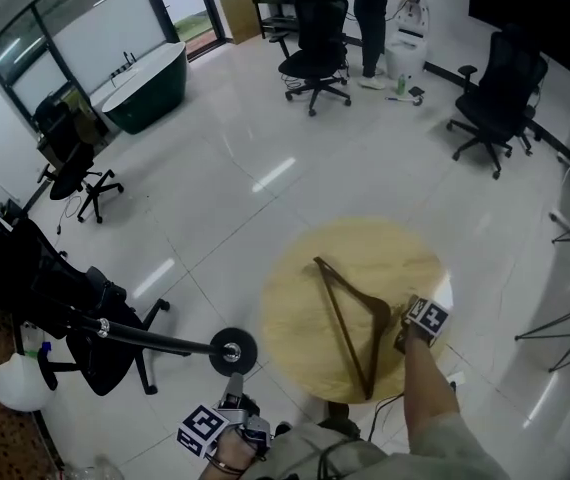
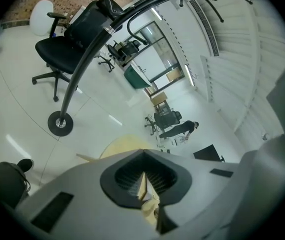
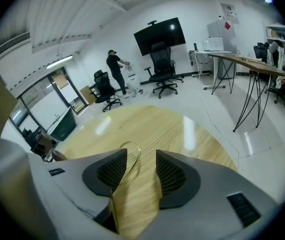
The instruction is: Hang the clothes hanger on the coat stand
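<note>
Shiny floor (image 1: 265, 168) surrounds the round table (image 1: 385, 258); hanger (image 1: 337, 318) lies toward its right edge.

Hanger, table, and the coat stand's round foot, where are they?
hanger (image 1: 340, 323), head view, on its long wooden bar.
table (image 1: 295, 308), head view, bare wood left of the hanger.
coat stand (image 1: 232, 350), head view, middle of its round black foot.
</note>
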A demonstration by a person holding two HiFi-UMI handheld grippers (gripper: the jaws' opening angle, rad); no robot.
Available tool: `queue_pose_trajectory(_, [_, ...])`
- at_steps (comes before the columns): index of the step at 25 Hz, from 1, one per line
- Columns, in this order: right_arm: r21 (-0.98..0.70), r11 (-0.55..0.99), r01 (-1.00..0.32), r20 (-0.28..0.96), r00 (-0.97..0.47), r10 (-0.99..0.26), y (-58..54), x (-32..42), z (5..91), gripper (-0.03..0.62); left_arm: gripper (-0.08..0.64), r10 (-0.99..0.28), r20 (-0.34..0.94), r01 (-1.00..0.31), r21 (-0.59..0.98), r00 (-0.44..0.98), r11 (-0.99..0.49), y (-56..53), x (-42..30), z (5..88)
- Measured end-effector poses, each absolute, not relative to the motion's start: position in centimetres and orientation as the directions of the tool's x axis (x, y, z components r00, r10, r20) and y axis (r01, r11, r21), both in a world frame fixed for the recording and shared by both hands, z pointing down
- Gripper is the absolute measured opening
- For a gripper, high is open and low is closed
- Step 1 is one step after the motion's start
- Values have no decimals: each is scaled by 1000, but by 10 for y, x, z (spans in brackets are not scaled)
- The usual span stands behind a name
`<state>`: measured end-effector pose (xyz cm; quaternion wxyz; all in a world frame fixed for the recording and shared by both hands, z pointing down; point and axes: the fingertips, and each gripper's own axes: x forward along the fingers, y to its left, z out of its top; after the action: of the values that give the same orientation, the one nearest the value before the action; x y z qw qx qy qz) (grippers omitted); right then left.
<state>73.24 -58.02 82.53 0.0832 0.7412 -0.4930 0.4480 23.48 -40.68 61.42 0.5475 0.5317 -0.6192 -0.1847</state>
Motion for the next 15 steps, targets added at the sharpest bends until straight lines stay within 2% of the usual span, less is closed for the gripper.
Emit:
queue_pose_trajectory(2, [-319,-520,-792,760,114,-640,-588,751,836,130,17,-860,488,-455,807,153,377,-414,252,619])
queue_pose_trajectory(11, [-335,-499,-799,778,64,-625,-609,750,848,52,17,-855,500,-449,801,137,396,-418,266,628])
queue_pose_trajectory(15, [-351,-511,-785,787,49,-616,-610,750,853,48,17,-855,505,-445,797,116,410,-411,259,629])
